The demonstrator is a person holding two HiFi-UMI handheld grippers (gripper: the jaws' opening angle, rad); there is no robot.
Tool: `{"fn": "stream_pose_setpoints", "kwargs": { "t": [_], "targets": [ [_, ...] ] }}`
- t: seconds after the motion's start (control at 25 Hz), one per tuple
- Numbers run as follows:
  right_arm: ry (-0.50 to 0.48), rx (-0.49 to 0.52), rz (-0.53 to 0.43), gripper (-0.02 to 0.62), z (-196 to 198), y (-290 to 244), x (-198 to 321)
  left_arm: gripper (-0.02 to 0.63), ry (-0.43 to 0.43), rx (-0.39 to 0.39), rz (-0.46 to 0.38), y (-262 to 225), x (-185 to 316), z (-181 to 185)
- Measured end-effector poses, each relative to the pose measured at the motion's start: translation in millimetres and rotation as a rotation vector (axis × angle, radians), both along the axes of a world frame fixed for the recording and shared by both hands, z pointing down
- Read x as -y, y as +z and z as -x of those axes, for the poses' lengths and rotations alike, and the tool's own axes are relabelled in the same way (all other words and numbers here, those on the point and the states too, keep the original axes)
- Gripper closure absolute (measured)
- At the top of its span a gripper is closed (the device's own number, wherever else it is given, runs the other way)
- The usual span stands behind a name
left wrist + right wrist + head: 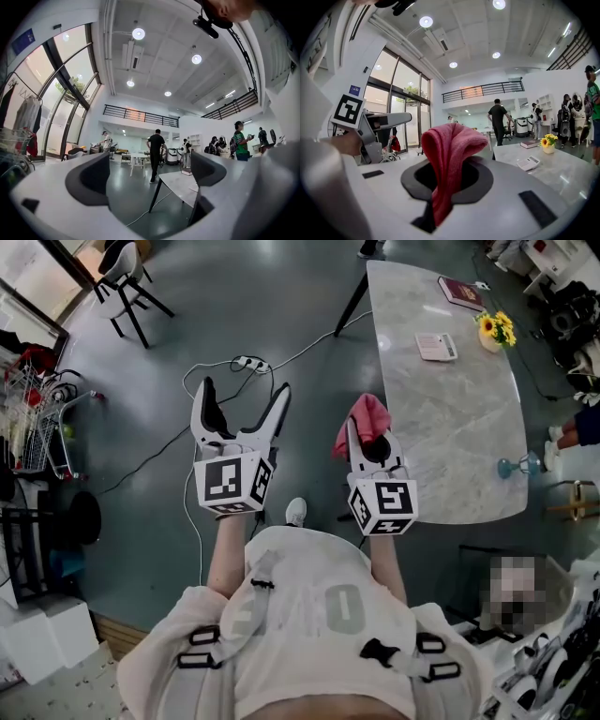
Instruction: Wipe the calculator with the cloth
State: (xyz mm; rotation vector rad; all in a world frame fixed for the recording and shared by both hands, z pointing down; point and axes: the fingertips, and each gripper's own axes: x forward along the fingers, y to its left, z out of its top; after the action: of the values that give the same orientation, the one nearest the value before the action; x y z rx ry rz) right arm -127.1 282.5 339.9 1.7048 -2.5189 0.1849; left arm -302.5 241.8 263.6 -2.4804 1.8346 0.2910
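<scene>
A pink cloth (pixel 367 421) (pixel 450 154) is pinched in my right gripper (pixel 367 440) (pixel 449 176), folded over and bulging up past the tips. My left gripper (pixel 240 399) (pixel 149 174) is held beside it over the floor, its jaws spread wide with nothing between them. The calculator (pixel 436 346) (pixel 529 163), white with a pinkish face, lies flat on the grey marble table (pixel 450 427) (pixel 562 174), well ahead and to the right of both grippers. In the right gripper view the left gripper (pixel 382 123) shows at the left edge.
On the table's far end are a dark red book (pixel 460 292) and a pot of yellow flowers (pixel 495 332). A power strip and cables (pixel 248 363) lie on the floor ahead. A chair (pixel 127 282) stands far left. Several people stand in the background (pixel 155 152).
</scene>
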Motion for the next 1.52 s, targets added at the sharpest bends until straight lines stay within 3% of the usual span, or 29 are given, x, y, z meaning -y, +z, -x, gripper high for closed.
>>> {"fn": "stream_pose_setpoints", "kwargs": {
  "t": [0.56,0.76,0.96,1.32,1.52],
  "targets": [
    [-0.020,-0.025,0.021,0.538,32,7,34,0.087,-0.022,-0.032,0.041,12,34,37],
    [-0.014,-0.041,0.006,0.538,51,5,63,0.087,-0.004,-0.134,0.029,8,58,66],
    [-0.010,-0.067,0.013,0.538,73,14,80,0.087,-0.045,-0.059,-0.009,8,75,95],
    [0.009,-0.080,-0.003,0.538,68,23,137,0.087,-0.074,-0.083,0.015,35,123,110],
    [0.004,-0.073,0.004,0.538,66,44,196,0.087,-0.073,-0.083,0.051,67,174,106]
  ]
}}
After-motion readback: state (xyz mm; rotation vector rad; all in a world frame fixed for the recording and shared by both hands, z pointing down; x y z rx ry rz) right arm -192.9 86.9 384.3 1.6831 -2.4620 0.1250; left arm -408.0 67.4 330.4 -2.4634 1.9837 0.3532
